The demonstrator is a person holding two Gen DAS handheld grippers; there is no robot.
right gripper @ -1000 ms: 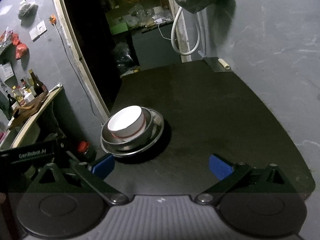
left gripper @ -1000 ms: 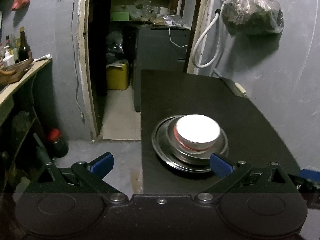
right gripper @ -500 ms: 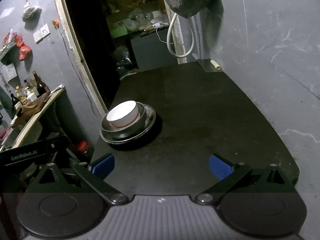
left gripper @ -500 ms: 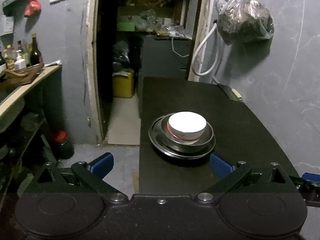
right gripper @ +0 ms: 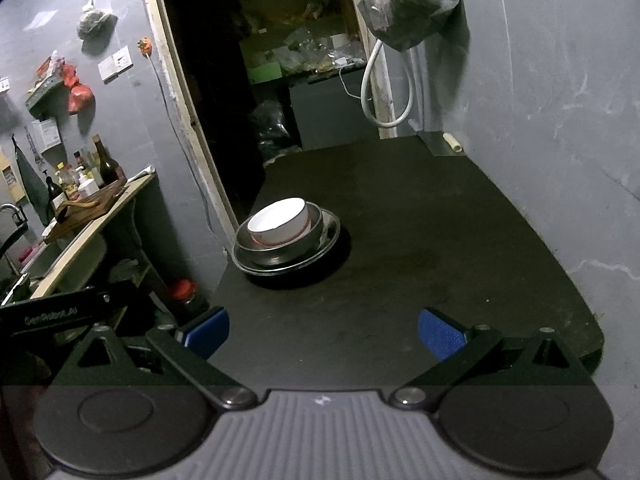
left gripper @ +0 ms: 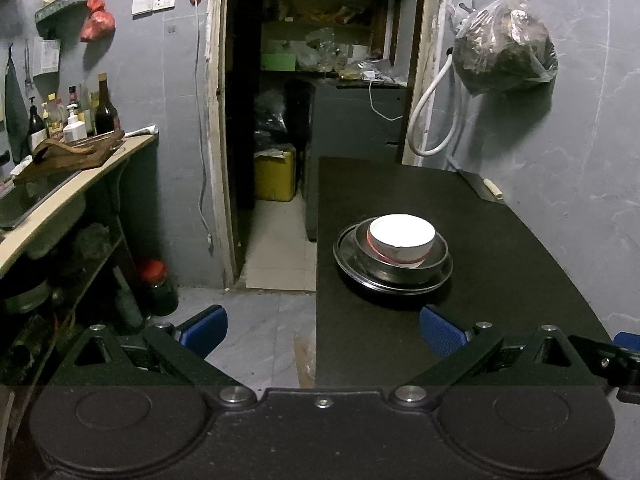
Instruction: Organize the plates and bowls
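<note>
Left wrist: left tongs [left gripper: 323, 330] gape before bowl [left gripper: 401, 239].

You can read only one piece of text: "GenRobot.AI", in pale letters on the black body of the left hand-held gripper [right gripper: 52, 314], seen at the left edge of the right wrist view. The bottle labels and the papers on the wall are too small to read.
</note>
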